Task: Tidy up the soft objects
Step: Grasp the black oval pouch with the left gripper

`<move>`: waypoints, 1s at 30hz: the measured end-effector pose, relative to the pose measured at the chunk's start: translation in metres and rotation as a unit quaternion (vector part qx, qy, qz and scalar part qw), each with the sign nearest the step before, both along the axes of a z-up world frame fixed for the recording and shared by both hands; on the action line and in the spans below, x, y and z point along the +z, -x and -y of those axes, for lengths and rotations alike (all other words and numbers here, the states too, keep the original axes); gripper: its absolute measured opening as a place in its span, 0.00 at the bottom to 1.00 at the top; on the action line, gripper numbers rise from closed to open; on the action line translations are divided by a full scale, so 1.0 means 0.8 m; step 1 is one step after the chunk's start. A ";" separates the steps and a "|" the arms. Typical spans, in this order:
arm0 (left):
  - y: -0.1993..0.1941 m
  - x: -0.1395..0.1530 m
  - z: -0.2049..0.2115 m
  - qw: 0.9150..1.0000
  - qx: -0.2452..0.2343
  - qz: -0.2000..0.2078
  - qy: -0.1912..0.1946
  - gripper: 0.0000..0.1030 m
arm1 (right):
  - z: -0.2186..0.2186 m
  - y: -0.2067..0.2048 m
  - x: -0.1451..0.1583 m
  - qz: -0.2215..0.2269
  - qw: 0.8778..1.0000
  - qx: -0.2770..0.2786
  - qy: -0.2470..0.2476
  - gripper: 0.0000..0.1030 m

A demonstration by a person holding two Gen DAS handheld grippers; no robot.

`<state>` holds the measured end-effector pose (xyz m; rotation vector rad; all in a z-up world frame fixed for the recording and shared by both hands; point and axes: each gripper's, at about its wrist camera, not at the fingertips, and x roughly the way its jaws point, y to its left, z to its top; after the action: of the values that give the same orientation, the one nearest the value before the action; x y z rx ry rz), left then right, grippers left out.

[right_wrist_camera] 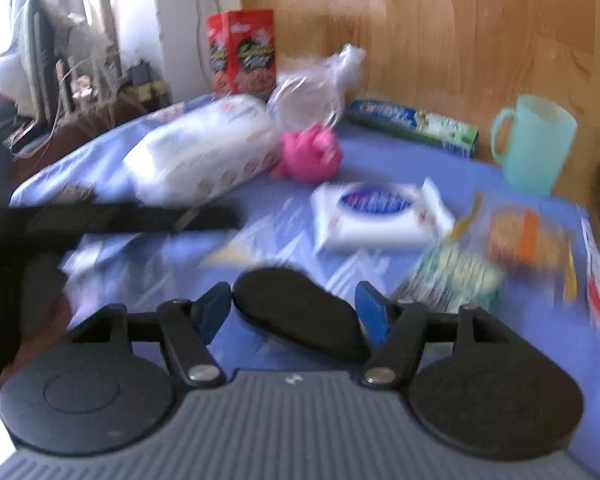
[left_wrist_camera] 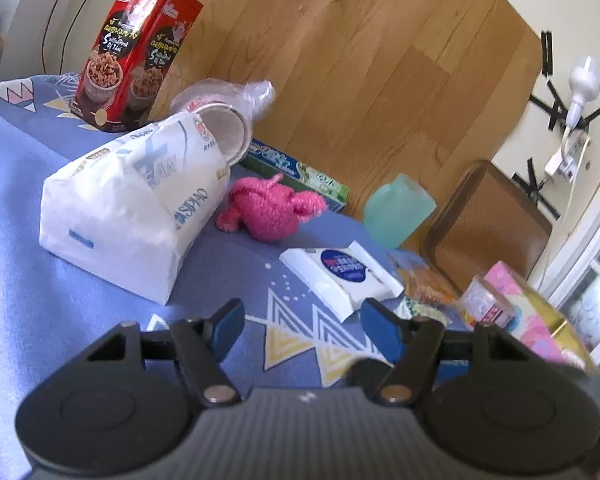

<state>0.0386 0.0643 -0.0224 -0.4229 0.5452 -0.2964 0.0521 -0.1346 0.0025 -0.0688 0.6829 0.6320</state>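
Your left tongs: released, nothing between pads, hovering over blue cloth-covered worktop. Pink knitted toy lies at about 12 o'clock from them, well apart, beside white tissue pack at 10 o'clock. Toy's long axis runs roughly 9-to-3 across your line of reach.

Your right tongs: released; dark blurred shape sits between pads, identity unclear, no grip evident. Toy at 12 o'clock, farther off.

Judgement: left hand nearer; wet-wipe pack sits at 1 o'clock, clear of the straight path.
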 end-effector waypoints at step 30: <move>-0.001 0.008 0.043 0.991 -0.021 -0.023 -0.132 0.68 | 0.042 0.078 -0.019 0.015 0.997 -0.058 -0.050 0.85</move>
<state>0.0391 0.0298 -0.0161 -0.1631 0.6306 -0.2515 -0.0102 -0.1680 -0.0130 0.0531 0.6207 0.5508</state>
